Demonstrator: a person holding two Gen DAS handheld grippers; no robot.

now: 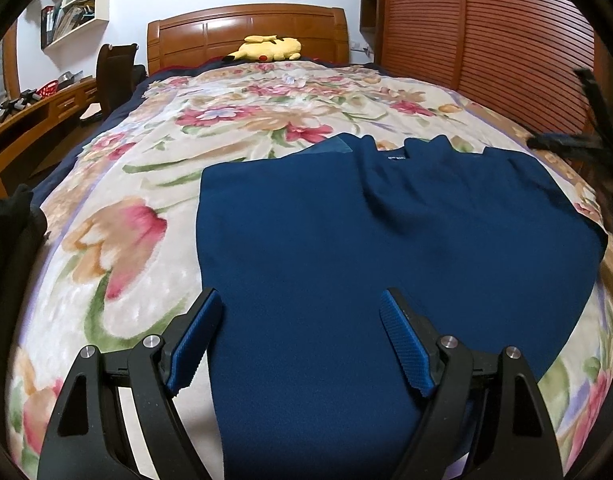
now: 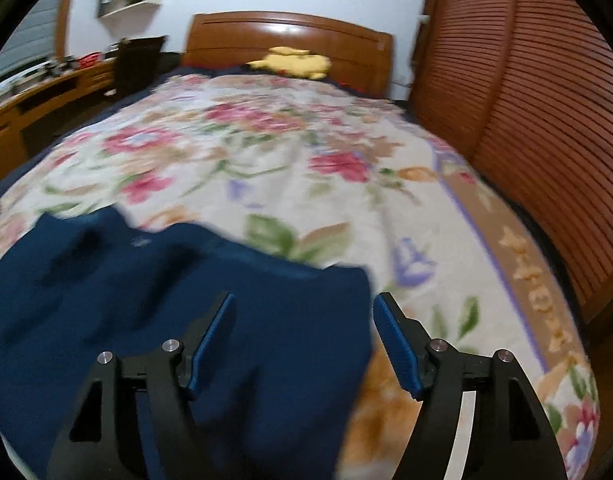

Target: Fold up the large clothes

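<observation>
A dark blue garment (image 1: 346, 248) lies flat on the flowered bedspread (image 1: 118, 216), collar end toward the headboard, left side folded in. My left gripper (image 1: 300, 300) is open and empty above its near left part. In the right wrist view, blurred, the garment (image 2: 126, 304) fills the lower left. My right gripper (image 2: 304, 306) is open and empty over the garment's right edge. The right gripper also shows blurred at the right edge of the left wrist view (image 1: 586, 140).
A yellow plush toy (image 1: 266, 49) lies by the wooden headboard (image 1: 246, 28). A slatted wooden wardrobe (image 1: 486, 28) stands right of the bed. A desk (image 1: 38, 112), a dark chair (image 1: 114, 68) and wall shelves (image 1: 74, 4) are at the left.
</observation>
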